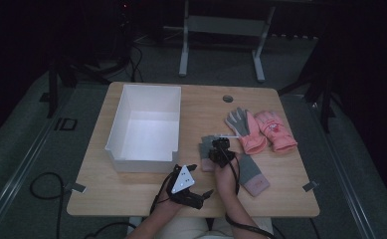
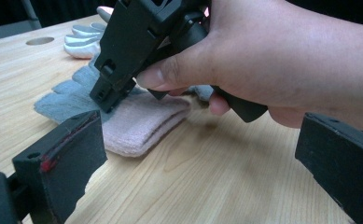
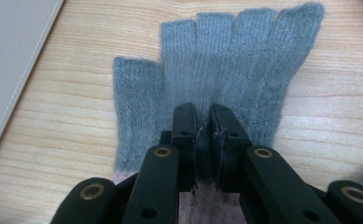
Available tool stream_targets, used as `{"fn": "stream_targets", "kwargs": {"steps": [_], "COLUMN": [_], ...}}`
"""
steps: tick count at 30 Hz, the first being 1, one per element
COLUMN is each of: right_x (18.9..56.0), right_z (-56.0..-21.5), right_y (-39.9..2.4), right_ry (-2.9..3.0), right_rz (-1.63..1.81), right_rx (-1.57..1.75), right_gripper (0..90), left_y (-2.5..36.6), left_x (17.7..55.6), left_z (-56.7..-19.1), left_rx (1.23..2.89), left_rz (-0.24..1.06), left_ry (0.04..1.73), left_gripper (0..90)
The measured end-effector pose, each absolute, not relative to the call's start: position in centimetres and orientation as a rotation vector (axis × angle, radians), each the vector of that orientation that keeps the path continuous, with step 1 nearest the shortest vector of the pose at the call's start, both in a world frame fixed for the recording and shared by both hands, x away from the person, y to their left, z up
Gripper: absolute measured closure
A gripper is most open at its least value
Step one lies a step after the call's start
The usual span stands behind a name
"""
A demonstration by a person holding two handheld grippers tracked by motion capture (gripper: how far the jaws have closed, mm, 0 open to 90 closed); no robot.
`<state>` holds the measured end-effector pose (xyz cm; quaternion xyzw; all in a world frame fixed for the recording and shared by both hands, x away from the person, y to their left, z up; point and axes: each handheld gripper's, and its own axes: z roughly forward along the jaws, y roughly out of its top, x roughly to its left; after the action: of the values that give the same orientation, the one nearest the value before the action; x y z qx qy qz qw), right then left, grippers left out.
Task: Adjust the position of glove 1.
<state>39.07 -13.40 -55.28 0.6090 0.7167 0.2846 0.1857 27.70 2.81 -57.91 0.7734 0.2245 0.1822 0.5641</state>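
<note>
My right hand-held gripper (image 3: 202, 128) pinches a fold of the grey knit glove (image 3: 216, 70) on the table (image 3: 67, 140); my left hand-held gripper (image 2: 193, 163) sits released nearby.

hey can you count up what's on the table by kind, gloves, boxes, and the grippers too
Grey knit gloves with pink cuffs: 2
Pink gloves: 2
White box: 1
Grippers: 2, left gripper and right gripper
Total: 7

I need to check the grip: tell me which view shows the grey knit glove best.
Right gripper view: the grey knit glove lies spread flat beneath the nearly closed jaws. Left gripper view shows its pink cuff side-on; high view shows it small, partly hidden by the right gripper.
</note>
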Motion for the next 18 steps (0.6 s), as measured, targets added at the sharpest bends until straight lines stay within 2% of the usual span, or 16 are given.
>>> {"fn": "stream_targets", "kwargs": {"steps": [3, 8, 9, 10, 12, 18], "right_x": [38.9, 39.3, 39.3, 39.5, 39.6, 40.2], "right_z": [-55.4, -54.6, -54.6, -54.1, -53.4, -51.9], "right_y": [-13.3, -13.9, -13.9, -14.3, -14.8, -17.1], "right_ry": [2.015, 2.005, 2.005, 2.017, 2.041, 2.107], "right_rz": [0.802, 0.866, 0.866, 0.89, 0.913, 0.913], "right_rx": [1.697, 1.707, 1.707, 1.671, 1.646, 1.541], "right_gripper": [77.6, 64.8, 64.8, 58.1, 54.2, 54.8], "left_y": [2.9, 2.9, 2.9, 2.9, 2.8, 2.8], "left_x": [27.7, 27.7, 27.7, 27.7, 27.7, 27.7], "left_z": [-57.9, -57.9, -57.9, -57.9, -57.9, -57.9], "left_rx": [1.816, 1.813, 1.813, 1.814, 1.815, 1.821], "left_rz": [0.428, 0.428, 0.428, 0.424, 0.423, 0.427], "left_ry": [0.526, 0.526, 0.526, 0.527, 0.528, 0.525], "left_gripper": [1.2, 1.3, 1.2, 1.2, 1.3, 1.2]}}
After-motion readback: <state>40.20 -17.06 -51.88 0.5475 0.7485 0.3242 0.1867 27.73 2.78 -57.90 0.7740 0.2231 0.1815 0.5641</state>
